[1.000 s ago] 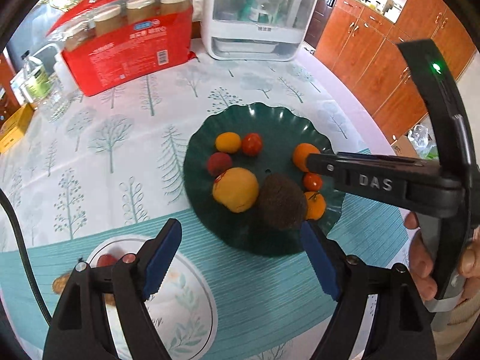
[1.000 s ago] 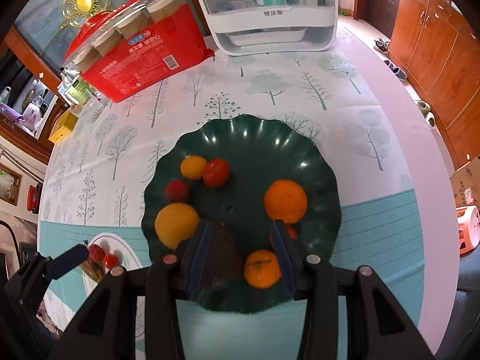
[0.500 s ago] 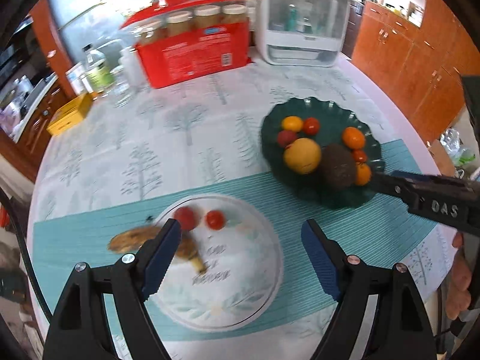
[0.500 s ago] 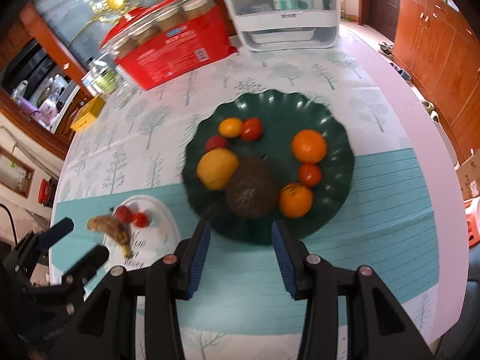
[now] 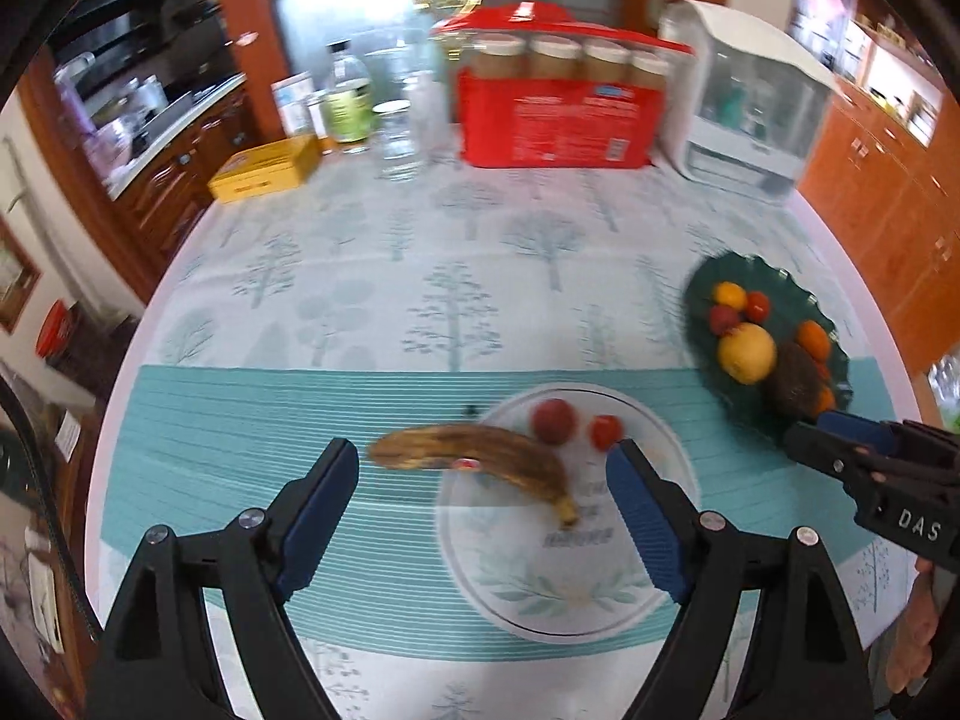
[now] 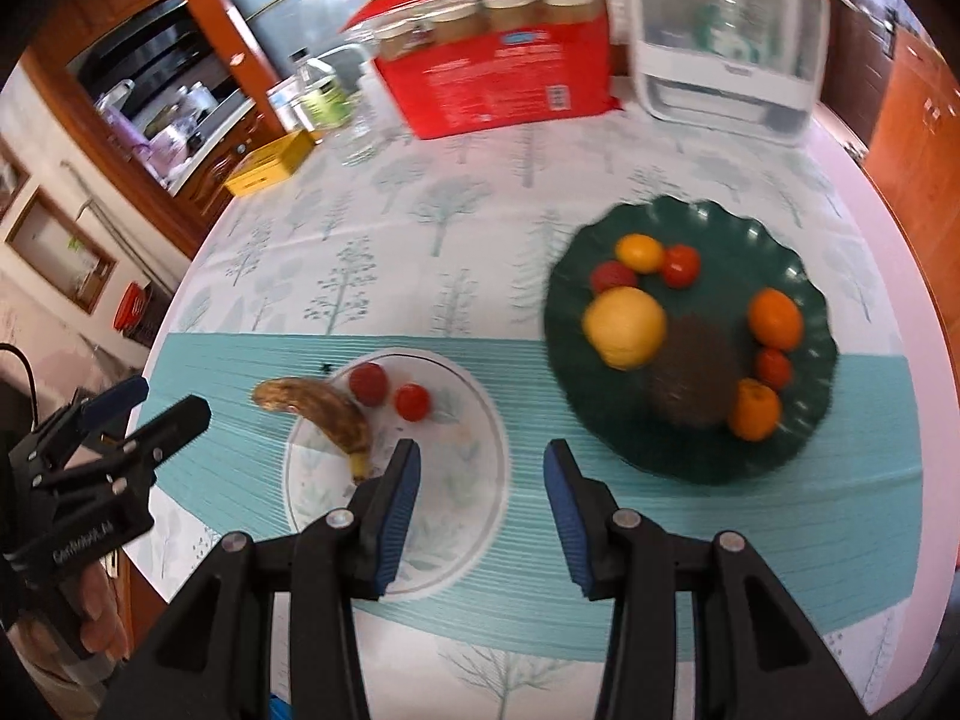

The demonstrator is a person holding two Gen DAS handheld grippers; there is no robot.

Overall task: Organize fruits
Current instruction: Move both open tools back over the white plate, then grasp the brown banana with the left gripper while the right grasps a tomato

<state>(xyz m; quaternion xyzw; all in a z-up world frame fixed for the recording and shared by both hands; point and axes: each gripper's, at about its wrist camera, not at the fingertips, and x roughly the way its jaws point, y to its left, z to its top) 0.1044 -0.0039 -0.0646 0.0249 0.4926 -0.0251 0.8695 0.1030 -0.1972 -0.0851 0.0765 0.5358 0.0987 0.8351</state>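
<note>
A white plate (image 5: 570, 594) (image 6: 456, 480) carries a browned banana (image 5: 480, 456) (image 6: 324, 411) and two small red fruits (image 5: 555, 420) (image 6: 367, 383). To its right a dark green plate (image 6: 690, 450) (image 5: 702, 294) holds a yellow fruit (image 6: 624, 327), oranges (image 6: 775, 318), small red fruits and a brown rough fruit (image 6: 696, 375). My left gripper (image 5: 483, 507) hovers over the banana with its jaws opening and nothing between them. Between the two plates my right gripper (image 6: 480, 507) stands open and empty above the teal mat.
At the back of the table stand a red pack of jars (image 5: 555, 114), a white plastic cabinet (image 5: 750, 120), a yellow box (image 5: 264, 171) and bottles with a glass (image 5: 396, 144). Wooden cabinets line the right side. The table edge curves near on both sides.
Both grippers have pulled back from the green plate and swung left toward the white plate. The left jaws have widened slightly; the banana now lies between them in view.
</note>
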